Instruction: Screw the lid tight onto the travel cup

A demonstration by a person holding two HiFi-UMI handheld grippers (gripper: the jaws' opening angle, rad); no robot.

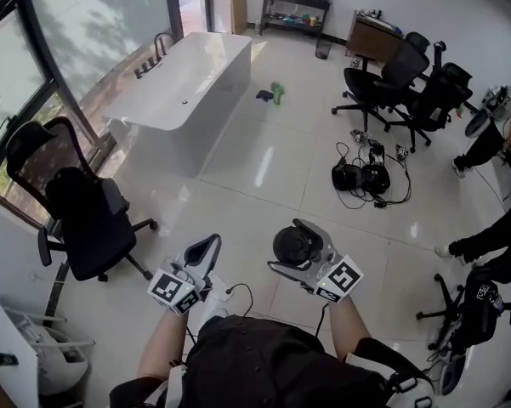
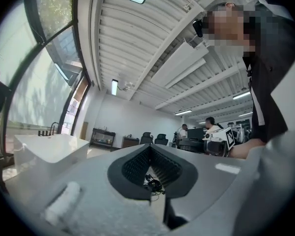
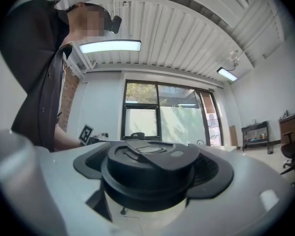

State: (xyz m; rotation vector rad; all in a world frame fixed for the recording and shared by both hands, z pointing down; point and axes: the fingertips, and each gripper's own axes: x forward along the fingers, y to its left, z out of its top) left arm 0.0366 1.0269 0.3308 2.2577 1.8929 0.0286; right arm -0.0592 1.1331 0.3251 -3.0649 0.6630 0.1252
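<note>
The travel cup hangs in the air in front of my body, its black lid (image 1: 292, 245) sitting on top. My right gripper (image 1: 282, 245) is shut on it, one jaw on each side of the lid. In the right gripper view the lid (image 3: 149, 157) fills the space between the dark pads (image 3: 217, 173), and a strip of the pale cup body (image 3: 147, 219) shows below it. My left gripper (image 1: 211, 245) is held to the left of the cup, apart from it. In the left gripper view its jaws (image 2: 151, 168) are shut with nothing between them.
A black office chair (image 1: 89, 219) stands at the left and a white bathtub (image 1: 187, 83) behind it. Black chairs (image 1: 400, 83) stand at the back right. Cables and black gear (image 1: 361, 177) lie on the tiled floor. A person's legs (image 1: 485, 243) show at the right edge.
</note>
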